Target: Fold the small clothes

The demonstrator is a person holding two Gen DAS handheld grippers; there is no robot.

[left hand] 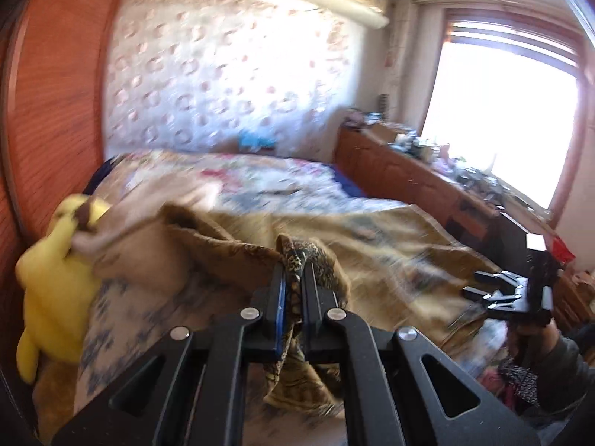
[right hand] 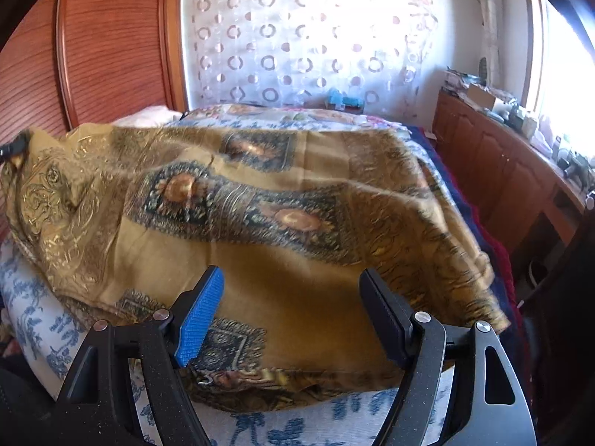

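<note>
A golden-brown patterned cloth (right hand: 260,204) with dark medallion squares lies spread over the bed. My left gripper (left hand: 293,271) is shut on a bunched edge of this cloth (left hand: 297,256) and holds it lifted off the bed. My right gripper (right hand: 293,278) is open and empty, hovering just above the cloth's near part, with its blue pad (right hand: 200,316) on the left finger. The right gripper also shows in the left wrist view (left hand: 483,284), open, at the right over the bed's edge. The left gripper's tip is just visible at the far left of the right wrist view (right hand: 13,148).
The bed (right hand: 37,319) has a blue-and-white floral sheet. A yellow plush toy (left hand: 55,260) sits by the wooden headboard (left hand: 55,93). A cluttered wooden cabinet (right hand: 502,160) runs along the right under a bright window. A patterned curtain (right hand: 297,37) hangs behind.
</note>
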